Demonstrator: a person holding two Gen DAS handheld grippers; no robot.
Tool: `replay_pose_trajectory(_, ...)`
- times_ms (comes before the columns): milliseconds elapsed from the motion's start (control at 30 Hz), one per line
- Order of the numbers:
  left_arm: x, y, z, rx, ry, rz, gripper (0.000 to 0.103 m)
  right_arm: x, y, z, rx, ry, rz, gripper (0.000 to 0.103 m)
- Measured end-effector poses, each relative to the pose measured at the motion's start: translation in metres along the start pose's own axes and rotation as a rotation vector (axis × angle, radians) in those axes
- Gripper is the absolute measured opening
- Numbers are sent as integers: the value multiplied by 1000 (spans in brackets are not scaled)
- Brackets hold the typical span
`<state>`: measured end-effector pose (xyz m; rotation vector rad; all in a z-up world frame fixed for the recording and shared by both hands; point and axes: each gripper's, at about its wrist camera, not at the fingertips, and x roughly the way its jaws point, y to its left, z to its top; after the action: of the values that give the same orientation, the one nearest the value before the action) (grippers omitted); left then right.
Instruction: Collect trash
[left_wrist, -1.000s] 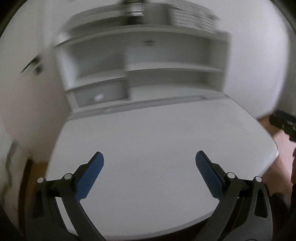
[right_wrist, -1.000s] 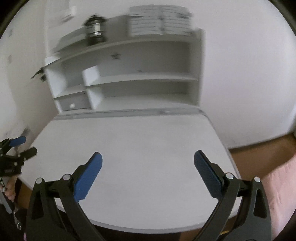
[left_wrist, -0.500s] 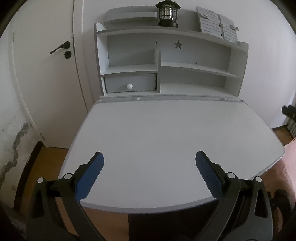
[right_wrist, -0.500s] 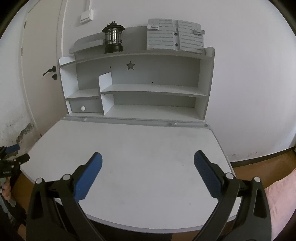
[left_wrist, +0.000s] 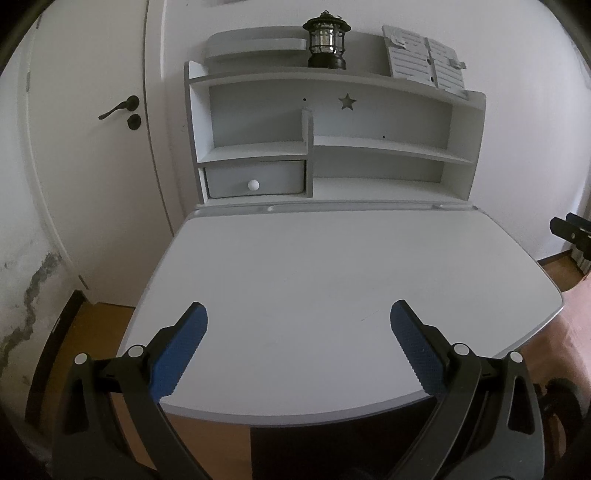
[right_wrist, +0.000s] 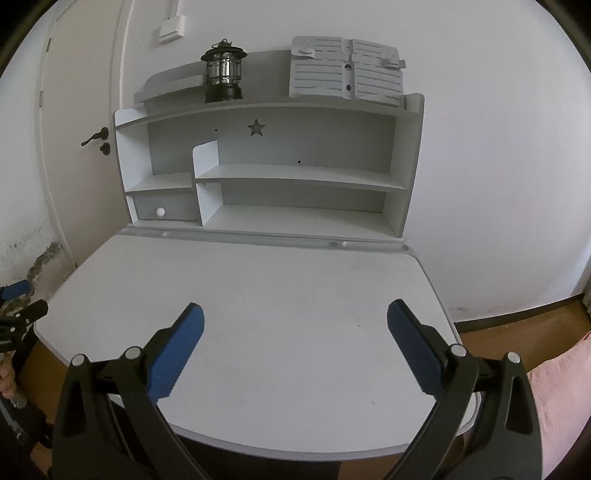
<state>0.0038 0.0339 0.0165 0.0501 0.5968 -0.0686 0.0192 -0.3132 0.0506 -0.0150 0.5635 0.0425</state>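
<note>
Left gripper (left_wrist: 297, 328): blue-padded fingers wide apart, empty, over near edge of bare white desk top (left_wrist: 332, 266). Right gripper (right_wrist: 295, 330): same, spread and empty. No trash visible on desk. Far: white shelf unit (right_wrist: 295, 177), black lantern (right_wrist: 223, 72) on top. Judgement: locate trash first; keep fingers spread, sweep views slowly off desk.

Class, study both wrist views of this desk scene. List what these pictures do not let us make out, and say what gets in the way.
1. Drawer contents: its closed front hides them in both views.
2. Floor under the desk: the desktop covers it.
3. Right claw in the left wrist view: cut off by the frame edge.
4. Left claw in the right wrist view: cut off likewise.
5. Any trash: none visible; it may lie outside both frames.
</note>
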Motion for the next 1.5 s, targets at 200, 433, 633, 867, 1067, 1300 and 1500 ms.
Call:
replay_pose_trajectory(200, 0, 1, 0, -8, 0, 1, 96, 1, -1, -2, 0, 7, -3, 96)
replay_pose_trajectory(433, 3, 2, 0, -12, 10, 3, 96, 2, 0, -1, 1, 9, -4, 96)
replay_pose_trajectory(633, 4, 3, -1, -20, 19, 3, 96, 3, -1, -2, 3, 10, -1, 96)
replay_pose_trajectory(867, 7, 3, -2, -21, 25, 3, 96, 3, 1, -1, 3, 10, -6, 96)
replay_pose_trajectory(1067, 7, 3, -3, -20, 26, 3, 96, 3, 0, -1, 3, 8, -7, 96)
replay_pose_trajectory(1300, 6, 2, -5, -19, 29, 3, 96, 2, -2, -1, 1, 9, -3, 96)
replay_pose_trajectory(1500, 7, 1, -6, -18, 30, 3, 96, 3, -2, -1, 2, 10, -6, 96)
